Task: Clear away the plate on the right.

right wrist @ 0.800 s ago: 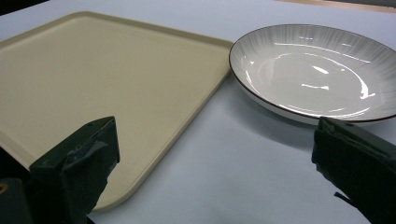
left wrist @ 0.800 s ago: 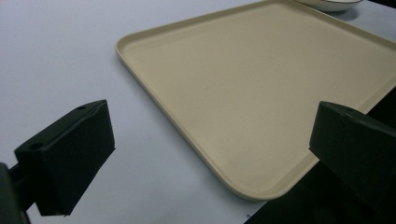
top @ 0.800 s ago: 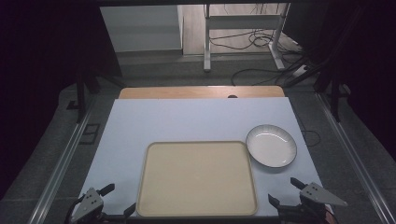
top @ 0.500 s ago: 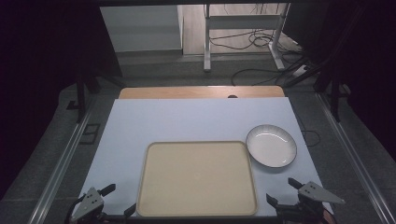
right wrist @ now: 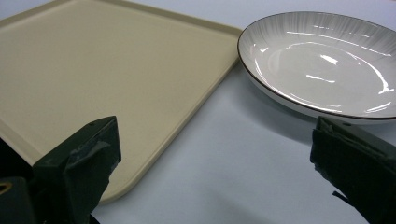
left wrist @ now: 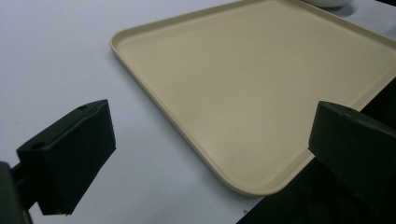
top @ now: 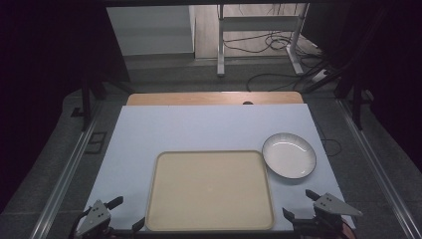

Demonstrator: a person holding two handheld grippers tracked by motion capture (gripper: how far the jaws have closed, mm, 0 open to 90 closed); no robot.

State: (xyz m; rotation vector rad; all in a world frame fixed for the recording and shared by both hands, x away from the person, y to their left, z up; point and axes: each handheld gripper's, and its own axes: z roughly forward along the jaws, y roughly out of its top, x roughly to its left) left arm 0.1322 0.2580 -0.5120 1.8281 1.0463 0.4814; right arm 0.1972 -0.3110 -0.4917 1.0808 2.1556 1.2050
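Holding both grippers low at the near edge of the table, I am keeping them level and pointing forward over the white table cover (top: 209, 127). My left gripper (top: 126, 213) is sitting at the near left corner of the beige tray (top: 209, 190), its grey three-cornered plate facing up, and its jaws are standing wide apart with nothing between them. In the left gripper view, that gripper (left wrist: 210, 149) is looking across the tray (left wrist: 261, 88) at a slant: one jaw is hanging over the white cover, the other beyond the tray's near corner, off the table edge. My right gripper (top: 299, 204) is sitting at the tray's near right corner, angled slightly inward, and its jaws are likewise spread and gripping nothing. In the right gripper view, that gripper (right wrist: 215, 163) is facing the gap between the tray (right wrist: 93, 70) and the white plate with the dark rim (right wrist: 322, 60); one jaw is hovering over the tray's edge, the other just short of the plate. The plate (top: 289, 155) is resting on the cover just beside the tray's far right corner, very close to it, though I cannot tell whether they are touching. The tray is lying flat and bare near the front of the table, between my two grippers.
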